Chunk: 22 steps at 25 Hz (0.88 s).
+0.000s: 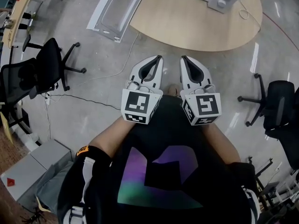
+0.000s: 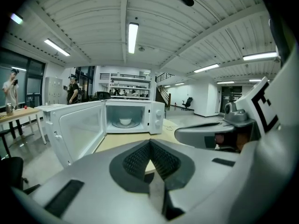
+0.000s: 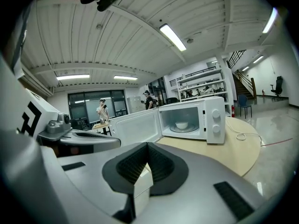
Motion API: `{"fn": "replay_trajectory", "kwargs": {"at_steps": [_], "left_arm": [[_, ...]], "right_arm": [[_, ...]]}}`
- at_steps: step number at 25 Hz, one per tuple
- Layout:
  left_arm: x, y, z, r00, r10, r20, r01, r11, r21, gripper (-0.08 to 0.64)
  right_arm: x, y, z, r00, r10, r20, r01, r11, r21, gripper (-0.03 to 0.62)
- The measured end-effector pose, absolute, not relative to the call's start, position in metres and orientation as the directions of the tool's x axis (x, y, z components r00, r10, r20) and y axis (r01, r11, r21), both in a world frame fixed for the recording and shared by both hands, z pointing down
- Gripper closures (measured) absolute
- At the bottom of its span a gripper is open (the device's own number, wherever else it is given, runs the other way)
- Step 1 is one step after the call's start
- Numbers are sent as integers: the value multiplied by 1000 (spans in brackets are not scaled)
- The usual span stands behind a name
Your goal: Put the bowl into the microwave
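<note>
Well ahead of the fingers [image 3: 133,164], inside the open microwave [image 3: 212,120], the bowl [image 3: 181,125] is seated. The left gripper [image 2: 150,143] and right gripper [image 3: 147,146] are pressed together, empty. The bowl is judged light, rigid and breakable; the rim is recommended for gripping.

Round wooden table [image 1: 187,27] on a shiny grey concrete floor [image 1: 219,69], with a white cord [image 3: 243,135] looped near the table's edge. There are black office chairs on both sides, one [image 1: 49,62] off to the left and another [image 1: 275,108] on the right. A grey box [image 1: 28,169] with a red triangle sticker sits in the lower left corner. Further back in the hall you get long ceiling strip lights [image 2: 132,37], shelving [image 2: 125,84], a staircase [image 3: 240,62], and two people standing, one [image 2: 72,90] in dark clothes and one [image 2: 10,88] over by the windows.
</note>
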State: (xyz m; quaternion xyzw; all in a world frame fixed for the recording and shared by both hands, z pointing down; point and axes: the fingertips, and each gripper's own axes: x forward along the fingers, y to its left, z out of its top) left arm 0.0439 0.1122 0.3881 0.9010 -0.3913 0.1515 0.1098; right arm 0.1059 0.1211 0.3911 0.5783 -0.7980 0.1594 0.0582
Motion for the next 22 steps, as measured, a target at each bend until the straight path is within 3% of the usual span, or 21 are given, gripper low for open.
{"fn": "replay_trajectory", "kwargs": {"at_steps": [22], "left_arm": [[49, 157, 381, 617, -706, 347, -759, -650, 27, 515]], "right_arm": [[116, 164, 386, -341, -912, 229, -934, 300, -196, 574]]}}
